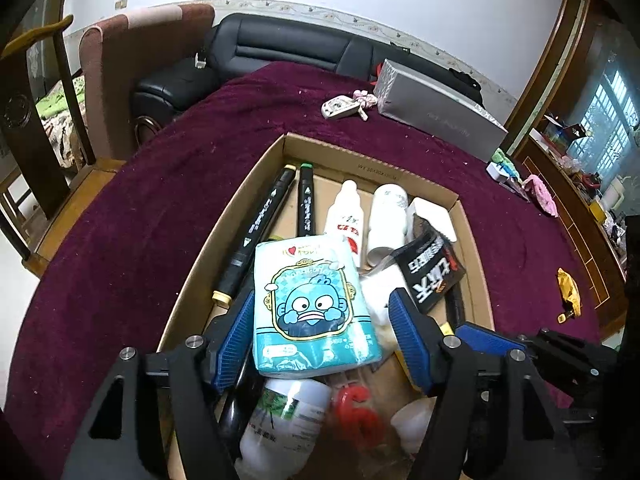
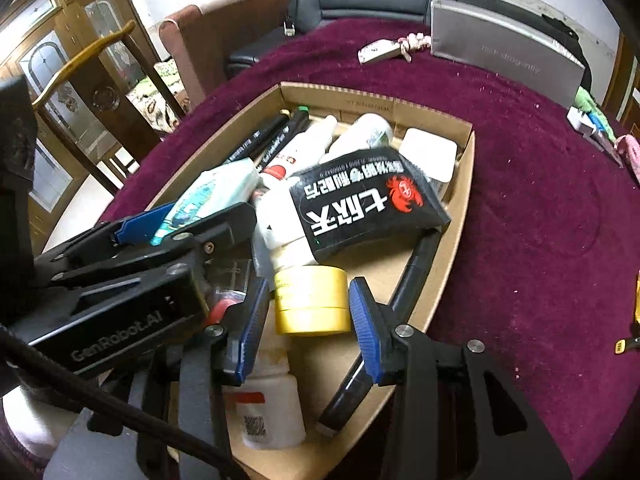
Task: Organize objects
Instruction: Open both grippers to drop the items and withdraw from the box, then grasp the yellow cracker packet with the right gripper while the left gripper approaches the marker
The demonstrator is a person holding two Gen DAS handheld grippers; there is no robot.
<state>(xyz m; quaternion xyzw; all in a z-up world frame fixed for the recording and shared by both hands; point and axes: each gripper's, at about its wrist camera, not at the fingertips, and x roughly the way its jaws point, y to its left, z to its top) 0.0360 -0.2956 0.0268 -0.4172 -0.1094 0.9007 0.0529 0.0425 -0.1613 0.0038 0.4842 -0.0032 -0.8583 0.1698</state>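
Observation:
A shallow cardboard box [image 1: 224,216] on the maroon cloth holds the clutter. In the left wrist view my left gripper [image 1: 322,342] straddles a light-blue tissue pack [image 1: 312,304] with a cartoon fish; the jaws stand open, with a gap beside the right pad [image 1: 408,344]. In the right wrist view my right gripper [image 2: 310,328] is open around a yellow tape roll [image 2: 310,300], the pads just clear of it. The roll rests above a white bottle [image 2: 272,412]. A black pouch [image 2: 368,200] with white characters leans over other bottles.
Also in the box: two black markers [image 1: 260,232], white bottles [image 1: 344,216], a green-labelled jar [image 1: 284,412], a red piece [image 1: 356,412]. On the cloth lie a grey long box [image 1: 436,112], keys [image 1: 340,106] and a yellow wrapper [image 1: 568,288]. A sofa stands beyond the table's far edge.

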